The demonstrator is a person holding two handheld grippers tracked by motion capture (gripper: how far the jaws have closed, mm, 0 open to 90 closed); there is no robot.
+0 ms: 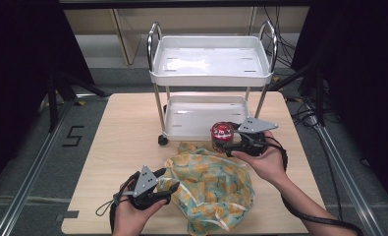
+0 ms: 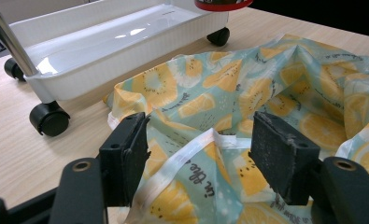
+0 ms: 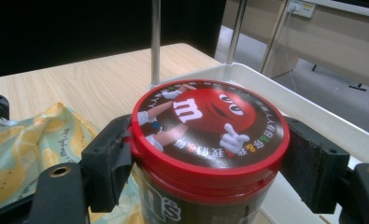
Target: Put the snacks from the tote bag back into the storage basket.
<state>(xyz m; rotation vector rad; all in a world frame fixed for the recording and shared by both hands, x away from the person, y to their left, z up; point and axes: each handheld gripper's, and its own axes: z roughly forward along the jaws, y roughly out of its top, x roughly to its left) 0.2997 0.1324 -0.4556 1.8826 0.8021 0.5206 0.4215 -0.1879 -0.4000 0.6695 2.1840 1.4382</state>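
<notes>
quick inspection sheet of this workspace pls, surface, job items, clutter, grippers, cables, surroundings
surface: light wooden table, carrying a white two-tier cart at its far side.
job's things: red-lidded candy jar, held up beside the cart's lower tray; lemon-print bag, crumpled on the table.
clutter: nothing seen.
grippers: right gripper shut on the jar's lid; left gripper open, jaws either side of the bag's white hem.
cables: one trails from each gripper; more lie on the floor at the far right.
surroundings: grey floor, metal rails either side, dark curtains.
</notes>
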